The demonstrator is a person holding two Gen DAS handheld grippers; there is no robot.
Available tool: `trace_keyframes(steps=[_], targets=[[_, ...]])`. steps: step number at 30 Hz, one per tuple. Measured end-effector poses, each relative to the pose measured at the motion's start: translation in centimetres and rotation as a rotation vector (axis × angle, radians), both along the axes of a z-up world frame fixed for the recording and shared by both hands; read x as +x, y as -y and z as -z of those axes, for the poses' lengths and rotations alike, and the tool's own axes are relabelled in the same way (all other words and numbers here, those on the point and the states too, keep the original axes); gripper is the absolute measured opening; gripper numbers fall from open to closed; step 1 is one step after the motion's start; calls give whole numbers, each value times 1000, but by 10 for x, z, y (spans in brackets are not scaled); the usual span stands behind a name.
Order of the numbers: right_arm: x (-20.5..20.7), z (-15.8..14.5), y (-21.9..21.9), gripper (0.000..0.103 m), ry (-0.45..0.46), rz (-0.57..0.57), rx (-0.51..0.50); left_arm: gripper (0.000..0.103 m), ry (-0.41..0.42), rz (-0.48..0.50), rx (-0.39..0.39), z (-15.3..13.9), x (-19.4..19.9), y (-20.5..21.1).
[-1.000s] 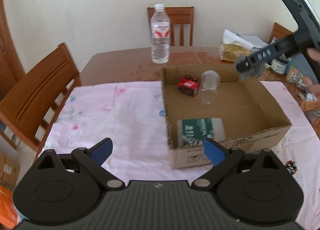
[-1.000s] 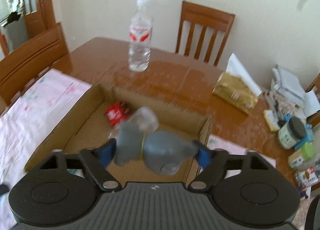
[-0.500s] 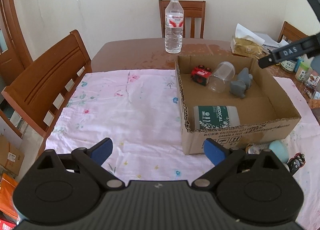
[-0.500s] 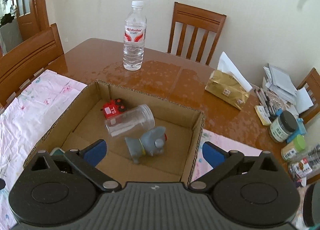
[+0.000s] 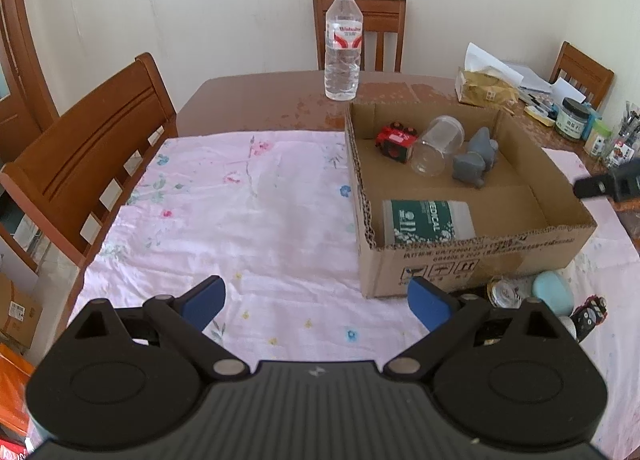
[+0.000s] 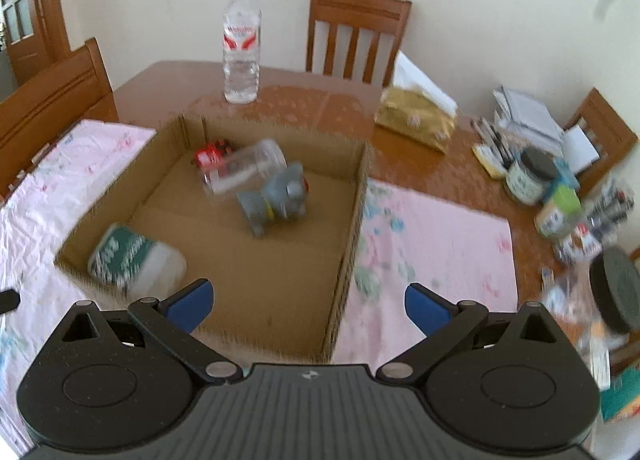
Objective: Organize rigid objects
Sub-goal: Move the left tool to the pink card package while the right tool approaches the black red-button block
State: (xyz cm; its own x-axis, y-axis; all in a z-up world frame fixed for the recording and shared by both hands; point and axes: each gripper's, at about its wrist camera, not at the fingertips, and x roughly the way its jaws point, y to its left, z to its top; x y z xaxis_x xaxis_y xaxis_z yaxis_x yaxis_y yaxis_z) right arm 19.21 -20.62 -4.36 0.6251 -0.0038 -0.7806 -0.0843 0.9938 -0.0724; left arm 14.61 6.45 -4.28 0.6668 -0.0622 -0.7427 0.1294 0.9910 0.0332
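Note:
An open cardboard box [image 5: 472,256] [image 6: 352,228] sits on a pink floral cloth [image 5: 240,204]. In it lie a red toy car [image 5: 396,138] [image 6: 210,152], a clear plastic jar [image 5: 436,144] [image 6: 244,170], a grey elephant toy [image 5: 476,162] [image 6: 276,200] and a green-labelled bottle [image 5: 426,220] [image 6: 132,260]. My left gripper [image 5: 316,300] is open and empty, low over the cloth, left of the box's near corner. My right gripper [image 6: 306,300] is open and empty above the box's near right wall; it shows at the right edge of the left wrist view [image 5: 608,184].
A water bottle [image 5: 343,44] [image 6: 241,44] stands on the wooden table behind the box. A tin lid [image 5: 505,292], a pale blue object [image 5: 554,292] and a small dark figure [image 5: 588,316] lie in front of the box. Jars and clutter [image 6: 560,188] crowd the right. Chairs surround the table.
My right gripper let the grey elephant go into the box and drew back and to the right, open. My left gripper pulled back from the box.

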Motion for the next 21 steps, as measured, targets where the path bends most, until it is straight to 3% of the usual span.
trace_keyframes(steps=[11,21], targets=[[-35,60,9,103,-161,150,91,98,-48,21,-19,15,-9,5],[-57,75,21,103,-194,233,88,98,-56,88,-20,17,-5,11]])
